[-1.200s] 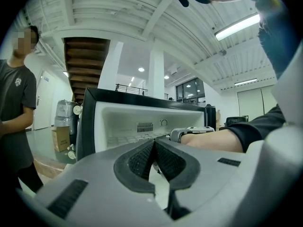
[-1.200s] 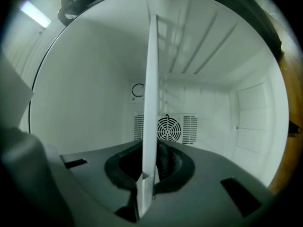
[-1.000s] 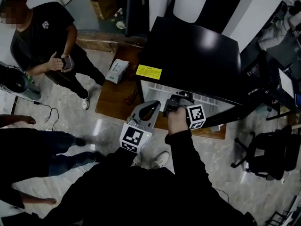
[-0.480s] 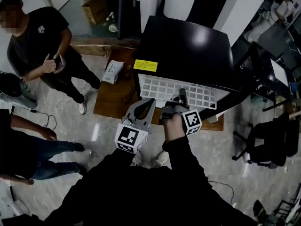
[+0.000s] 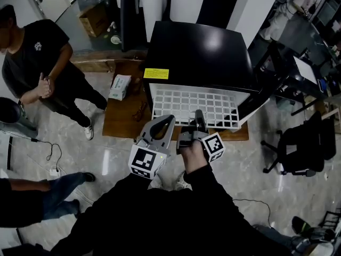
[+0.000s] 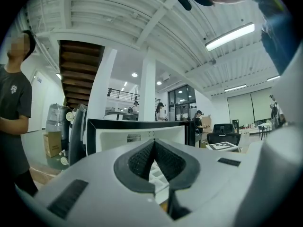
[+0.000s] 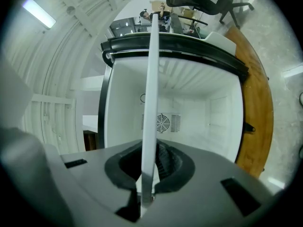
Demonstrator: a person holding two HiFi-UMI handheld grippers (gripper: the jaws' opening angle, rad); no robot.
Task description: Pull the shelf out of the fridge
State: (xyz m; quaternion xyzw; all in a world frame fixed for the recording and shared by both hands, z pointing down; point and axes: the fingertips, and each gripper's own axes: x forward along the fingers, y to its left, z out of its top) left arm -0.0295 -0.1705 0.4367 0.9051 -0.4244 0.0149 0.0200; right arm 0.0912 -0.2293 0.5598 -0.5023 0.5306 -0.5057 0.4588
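Note:
A black mini fridge (image 5: 200, 55) stands on a low wooden platform (image 5: 121, 116). Its white wire shelf (image 5: 189, 106) sticks far out of the open front, lying level. My right gripper (image 5: 199, 117) is shut on the middle of the shelf's front edge. In the right gripper view the shelf (image 7: 151, 93) runs edge-on as a white strip between the pads, with the white fridge interior (image 7: 208, 112) behind it. My left gripper (image 5: 168, 121) hangs shut and empty just left of the right one, near the shelf's front edge. In its own view the left gripper (image 6: 153, 146) faces the fridge (image 6: 142, 131).
A person in black (image 5: 40, 68) stands at the left, and another person's leg (image 5: 58, 188) shows at the lower left. A white packet (image 5: 120, 86) lies on the platform. The fridge door (image 5: 261, 92) hangs open at the right. An office chair (image 5: 301, 148) stands further right.
The shelf has slid much further out of the fridge, held by the right gripper, which drew back toward me. The left gripper moved back alongside it.

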